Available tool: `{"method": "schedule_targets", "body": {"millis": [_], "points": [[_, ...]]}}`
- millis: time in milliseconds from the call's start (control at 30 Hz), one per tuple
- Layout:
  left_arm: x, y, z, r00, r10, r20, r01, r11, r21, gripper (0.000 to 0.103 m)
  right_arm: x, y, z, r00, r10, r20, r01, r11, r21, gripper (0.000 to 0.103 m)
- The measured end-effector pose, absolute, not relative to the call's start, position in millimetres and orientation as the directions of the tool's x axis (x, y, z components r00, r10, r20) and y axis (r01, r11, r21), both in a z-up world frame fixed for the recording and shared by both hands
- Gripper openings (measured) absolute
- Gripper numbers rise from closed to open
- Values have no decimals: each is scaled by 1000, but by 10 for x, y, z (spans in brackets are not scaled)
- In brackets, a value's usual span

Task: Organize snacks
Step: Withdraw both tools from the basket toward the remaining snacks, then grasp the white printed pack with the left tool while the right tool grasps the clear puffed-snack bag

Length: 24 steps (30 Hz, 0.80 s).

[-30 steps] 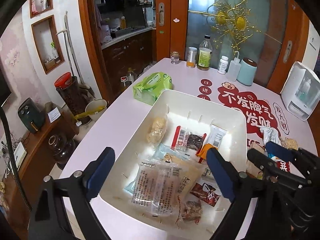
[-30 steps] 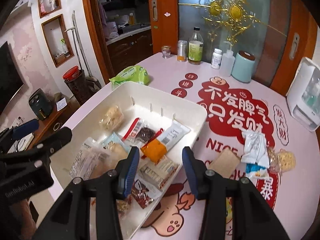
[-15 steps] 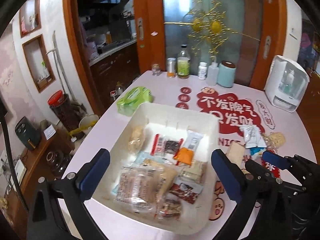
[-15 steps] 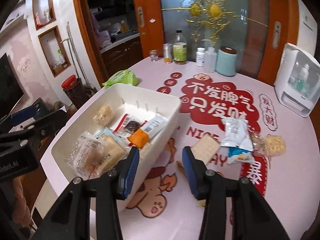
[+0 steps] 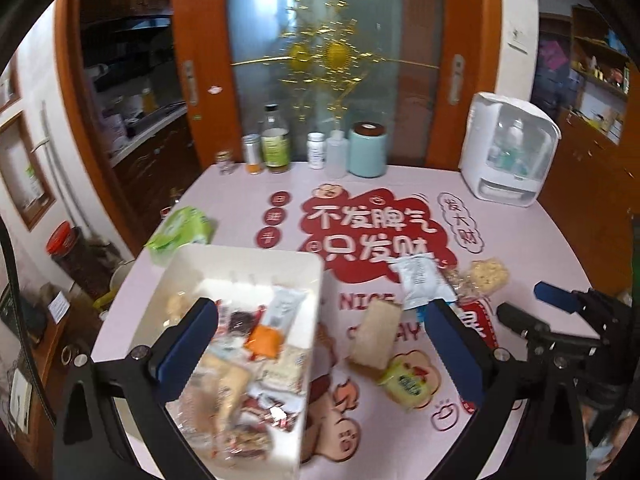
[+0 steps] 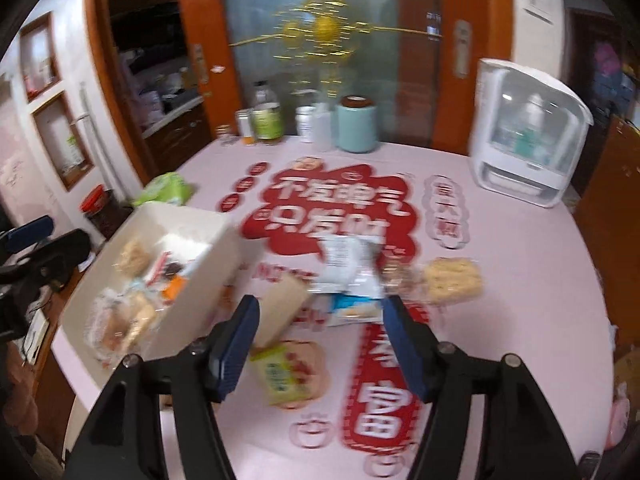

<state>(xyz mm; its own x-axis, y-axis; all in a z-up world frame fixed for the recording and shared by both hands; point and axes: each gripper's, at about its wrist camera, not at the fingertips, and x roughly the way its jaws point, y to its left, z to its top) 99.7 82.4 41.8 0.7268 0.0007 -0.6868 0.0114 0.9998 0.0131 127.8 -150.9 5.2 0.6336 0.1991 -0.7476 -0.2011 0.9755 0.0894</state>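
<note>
A white bin (image 5: 248, 256) holding several wrapped snacks sits on the pink table at the left. My left gripper (image 5: 320, 320) hovers over its right wall, open wide and empty. Loose on the table lie a tan packet (image 5: 374, 338), a yellow-green packet (image 5: 406, 384), a white packet (image 5: 420, 280) and a clear cracker pack (image 5: 486, 276). My right gripper (image 6: 322, 312) hangs above the tan packet (image 6: 286, 304) and a blue-white packet (image 6: 352, 308), and its jaws are opening with nothing gripped. The yellow-green packet (image 6: 280, 376) lies just below it.
Bottles, jars and a teal canister (image 5: 366, 148) line the table's far edge. A white appliance (image 5: 508, 152) stands at the far right, and a green tissue pack (image 5: 180, 232) lies behind the bin. The table's curved edge drops off at left and right.
Both grippers have swung right, from over the bin toward the loose snacks on the red print. The right jaws have spread wider and the left ones slightly wider.
</note>
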Motion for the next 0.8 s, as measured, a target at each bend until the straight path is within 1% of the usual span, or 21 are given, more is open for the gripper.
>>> {"method": "schedule_targets", "body": {"millis": [167,333,367,433,500,567,633,667,800], "points": [[1357,448,343,715,-19,-699,56,998,31,103,1715,-2040,-64,583,167,-795,-143,984,102,65],[1788,83,150,681,-62,-730,98,995,7,103,2156,-2431,-192,548,151,-823,-93,988,120,65],[1899,-1,88,669,-73,-740,107,994,-2,103,2248,-2490,-241,537,153,-830,-89,988,125,67],[2090,-150,-51,651,-76,-756,110,994,-4,103,2405,-2574,-360,516,154,-843,-90,988,125,82],[2233,-265,-190,632,-84,-770,113,993,-16,103,2537,-2600,-503,505,156,-849,-102,988,120,87],[2393,-376,-390,597,-104,-796,118,992,-41,103,2670,-2621,-682,484,166,-859,-120,985,123,88],[2543,-472,-622,559,-101,-823,115,992,-43,103,2789,-2643,-886,446,178,-877,-131,982,133,95],[2611,-513,-724,541,-94,-836,112,993,-39,103,2844,-2648,-982,428,173,-887,-132,983,128,96],[2841,-606,-1109,474,-75,-877,98,995,-32,103,2981,-2676,-1324,395,142,-908,-127,987,99,96]]}}
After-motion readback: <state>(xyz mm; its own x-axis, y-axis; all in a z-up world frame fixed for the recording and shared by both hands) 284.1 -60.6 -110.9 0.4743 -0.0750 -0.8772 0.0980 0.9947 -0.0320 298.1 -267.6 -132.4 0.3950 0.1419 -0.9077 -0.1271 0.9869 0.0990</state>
